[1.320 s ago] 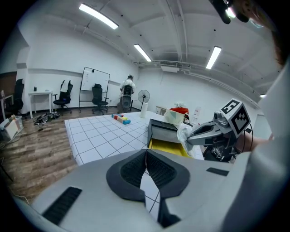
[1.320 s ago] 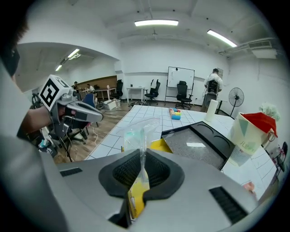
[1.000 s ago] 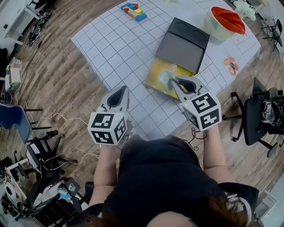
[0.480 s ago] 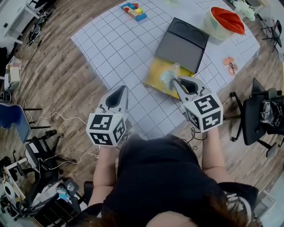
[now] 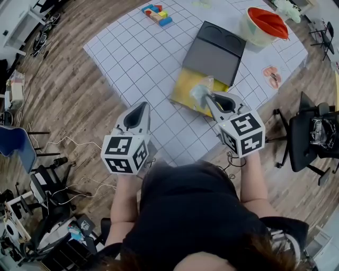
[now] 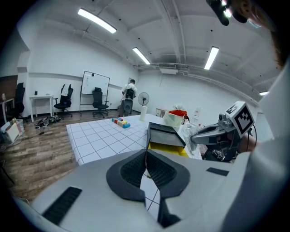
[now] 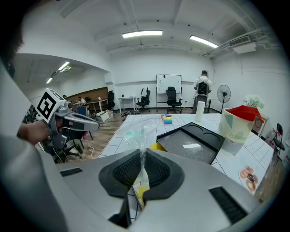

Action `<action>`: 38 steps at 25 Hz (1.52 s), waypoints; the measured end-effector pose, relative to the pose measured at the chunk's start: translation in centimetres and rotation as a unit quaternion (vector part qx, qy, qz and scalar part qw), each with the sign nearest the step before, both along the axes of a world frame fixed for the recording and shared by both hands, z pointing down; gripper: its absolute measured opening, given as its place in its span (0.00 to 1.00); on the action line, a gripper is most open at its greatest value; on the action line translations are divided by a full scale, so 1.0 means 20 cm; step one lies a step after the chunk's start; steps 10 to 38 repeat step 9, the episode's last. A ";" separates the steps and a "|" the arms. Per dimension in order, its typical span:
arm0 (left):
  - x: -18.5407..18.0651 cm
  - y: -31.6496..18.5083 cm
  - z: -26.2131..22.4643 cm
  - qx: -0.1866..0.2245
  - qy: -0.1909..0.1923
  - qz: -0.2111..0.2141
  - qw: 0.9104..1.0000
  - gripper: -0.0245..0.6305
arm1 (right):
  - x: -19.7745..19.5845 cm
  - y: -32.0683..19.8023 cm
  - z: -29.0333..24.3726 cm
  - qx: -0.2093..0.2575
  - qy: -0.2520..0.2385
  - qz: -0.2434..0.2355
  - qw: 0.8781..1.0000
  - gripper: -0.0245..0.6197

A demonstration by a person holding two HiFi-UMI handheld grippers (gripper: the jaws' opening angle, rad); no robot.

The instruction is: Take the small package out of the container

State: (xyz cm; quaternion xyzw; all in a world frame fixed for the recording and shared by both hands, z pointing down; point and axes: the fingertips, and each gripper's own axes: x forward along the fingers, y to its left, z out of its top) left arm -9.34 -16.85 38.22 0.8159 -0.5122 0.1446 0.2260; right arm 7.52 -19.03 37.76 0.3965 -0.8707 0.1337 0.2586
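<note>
My right gripper (image 5: 206, 98) is shut on a small clear plastic package (image 5: 199, 90), which it holds in the air above the near end of the yellow container (image 5: 185, 87). In the right gripper view the package (image 7: 141, 136) sticks up and hangs down between the closed pads of the right gripper (image 7: 141, 168). The container's dark grey lid (image 5: 217, 50) is slid back and covers its far part. My left gripper (image 5: 139, 112) is shut and empty, low at the mat's near edge; its pads meet in the left gripper view (image 6: 146, 168).
A white gridded mat (image 5: 143, 53) covers the table. Coloured blocks (image 5: 158, 13) lie at its far side. A cream tub with a red lid (image 5: 263, 25) stands at the far right. A black office chair (image 5: 310, 132) is to the right of the table.
Almost nothing differs: the right gripper with the package has stayed over the container's near end, and the left gripper has shifted very slightly toward me.
</note>
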 end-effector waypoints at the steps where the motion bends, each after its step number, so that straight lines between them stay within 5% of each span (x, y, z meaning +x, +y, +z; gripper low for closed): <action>1: 0.00 0.00 0.00 0.001 -0.001 0.000 1.000 0.08 | 0.00 0.00 0.00 0.000 -0.001 0.001 1.000 0.09; 38: 0.01 0.02 -0.01 0.003 -0.005 0.003 1.000 0.08 | 0.03 0.02 -0.01 -0.001 -0.002 0.009 1.000 0.09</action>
